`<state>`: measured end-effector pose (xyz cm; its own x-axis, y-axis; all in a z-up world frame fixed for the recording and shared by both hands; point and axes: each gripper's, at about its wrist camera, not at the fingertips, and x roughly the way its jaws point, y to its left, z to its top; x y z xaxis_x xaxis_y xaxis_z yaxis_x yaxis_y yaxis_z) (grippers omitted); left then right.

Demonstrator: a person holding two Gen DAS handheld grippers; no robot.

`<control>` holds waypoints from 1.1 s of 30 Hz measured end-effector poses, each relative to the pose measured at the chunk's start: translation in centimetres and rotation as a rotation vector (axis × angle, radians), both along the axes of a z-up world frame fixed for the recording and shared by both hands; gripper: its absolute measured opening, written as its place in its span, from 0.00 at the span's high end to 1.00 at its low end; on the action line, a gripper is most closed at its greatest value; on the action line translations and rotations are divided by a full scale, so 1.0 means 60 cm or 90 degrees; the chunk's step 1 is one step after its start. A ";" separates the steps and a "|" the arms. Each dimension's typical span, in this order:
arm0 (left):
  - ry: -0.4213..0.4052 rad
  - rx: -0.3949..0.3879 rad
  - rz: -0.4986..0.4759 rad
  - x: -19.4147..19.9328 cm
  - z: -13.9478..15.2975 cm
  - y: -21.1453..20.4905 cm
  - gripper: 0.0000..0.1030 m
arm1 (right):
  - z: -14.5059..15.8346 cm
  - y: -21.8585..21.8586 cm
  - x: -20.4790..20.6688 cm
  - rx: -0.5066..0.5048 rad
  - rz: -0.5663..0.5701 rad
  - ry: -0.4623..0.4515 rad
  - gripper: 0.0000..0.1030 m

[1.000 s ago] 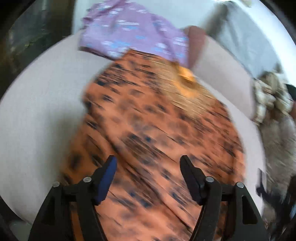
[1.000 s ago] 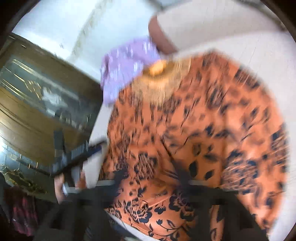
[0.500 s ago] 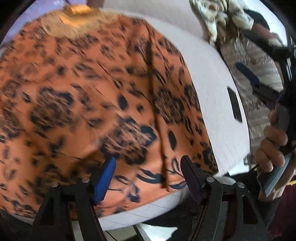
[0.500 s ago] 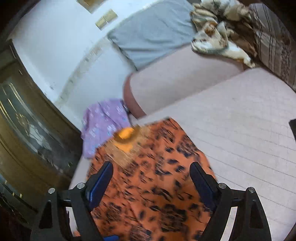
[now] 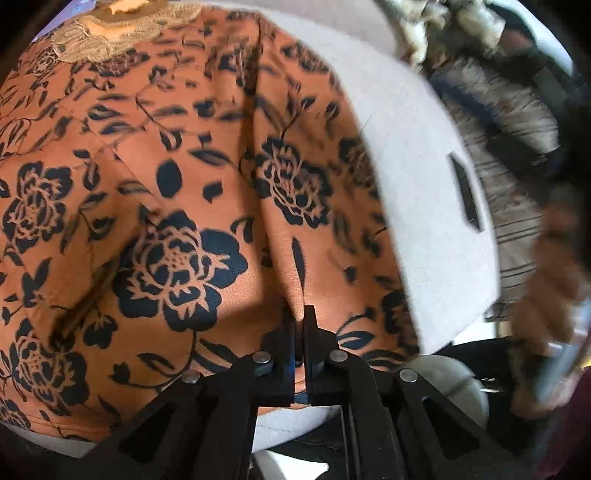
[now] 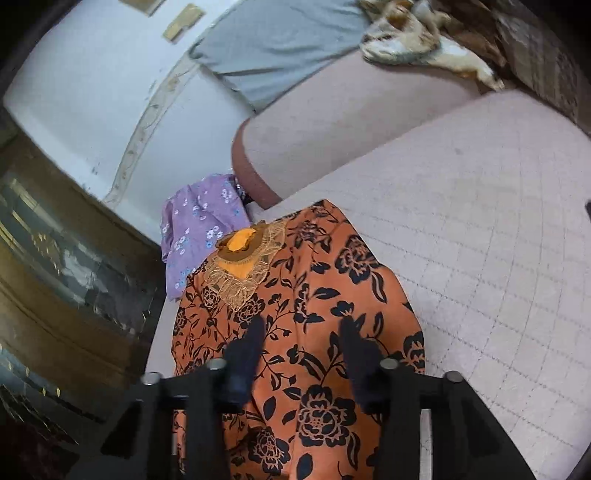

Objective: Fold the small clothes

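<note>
Closest in the left wrist view: left gripper [image 5: 300, 317] pinched tight on a ridge of the orange floral garment [image 5: 177, 177] near its hem, no gap between the fingers, cloth puckered upward into the pinch. Beyond that, black rose print large and sharp, a long crease running up from the pinch toward the lace neckline [image 5: 110, 33] at the top edge. Off to the side, bare pale cushion [image 5: 424, 192] carrying a small dark rectangular mark [image 5: 465, 197], and a blurred hand [image 5: 546, 280] at the far edge; none of the last two visible from the other camera.

In the right wrist view: right gripper [image 6: 299, 354] spread wide above the garment [image 6: 317, 332], fingers blurred, nothing between them. Whole outline only seen here: narrow body lying lengthwise on the quilted sofa seat [image 6: 480, 258], hem nearest, neckline farthest, lace trim [image 6: 243, 266] around an orange inner patch. Just past the collar, touching it, a purple flowered cloth [image 6: 199, 229] at the seat's edge. Farther back, the sofa backrest [image 6: 351, 122], a grey cushion [image 6: 280, 48], a crumpled patterned cloth [image 6: 417, 48], and a white wall [image 6: 92, 74].
</note>
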<state>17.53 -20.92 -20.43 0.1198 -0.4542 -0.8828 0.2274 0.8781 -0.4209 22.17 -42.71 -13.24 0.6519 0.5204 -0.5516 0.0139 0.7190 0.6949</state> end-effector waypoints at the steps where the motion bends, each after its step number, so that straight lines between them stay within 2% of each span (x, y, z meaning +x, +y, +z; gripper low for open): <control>1: -0.010 -0.006 -0.002 -0.002 0.012 0.008 0.97 | -0.005 -0.001 0.002 0.005 0.000 0.007 0.60; 4: -0.040 -0.034 -0.008 -0.003 0.061 0.041 0.97 | -0.012 0.005 0.009 0.026 0.013 0.022 0.59; 5: -0.043 -0.036 -0.009 -0.001 0.072 0.050 0.97 | -0.014 0.011 0.021 0.042 0.023 0.038 0.55; 6: -0.046 -0.042 -0.008 0.004 0.085 0.061 0.97 | -0.014 0.016 0.030 0.047 0.028 0.046 0.42; 8: -0.052 -0.065 -0.012 0.010 0.101 0.079 0.97 | -0.010 0.039 0.072 0.036 0.045 0.067 0.33; 11: -0.058 -0.097 -0.021 0.023 0.127 0.097 0.97 | -0.023 0.099 0.162 -0.024 0.106 0.115 0.33; 13: -0.076 -0.102 -0.030 0.034 0.146 0.111 0.97 | -0.044 0.137 0.217 -0.082 0.131 0.148 0.33; 15: -0.081 -0.101 -0.043 0.051 0.154 0.111 0.98 | -0.076 0.160 0.256 -0.093 0.135 0.185 0.33; 17: -0.085 -0.114 -0.068 0.067 0.166 0.105 0.98 | -0.102 0.178 0.283 -0.141 0.142 0.200 0.34; 19: -0.098 -0.119 -0.095 0.071 0.174 0.097 0.98 | -0.128 0.191 0.295 -0.208 0.146 0.217 0.46; 20: -0.111 -0.113 -0.110 0.071 0.176 0.091 0.98 | -0.137 0.196 0.297 -0.231 0.151 0.231 0.64; 21: -0.118 -0.108 -0.120 0.072 0.178 0.087 0.98 | -0.141 0.196 0.296 -0.246 0.151 0.234 0.70; 23: -0.114 -0.122 -0.131 0.074 0.186 0.090 0.98 | -0.135 0.178 0.290 -0.209 0.153 0.231 0.84; 28: -0.135 -0.172 -0.110 0.081 0.229 0.141 0.98 | -0.062 0.102 0.264 -0.057 0.152 0.138 0.87; 29: -0.141 -0.176 -0.108 0.082 0.239 0.148 0.98 | -0.057 0.096 0.266 -0.046 0.148 0.135 1.00; 31: -0.150 -0.187 -0.099 0.087 0.250 0.163 0.98 | -0.052 0.092 0.270 -0.042 0.127 0.124 1.00; 33: -0.153 -0.178 -0.090 0.091 0.250 0.173 0.98 | -0.044 0.105 0.272 -0.047 0.132 0.109 1.00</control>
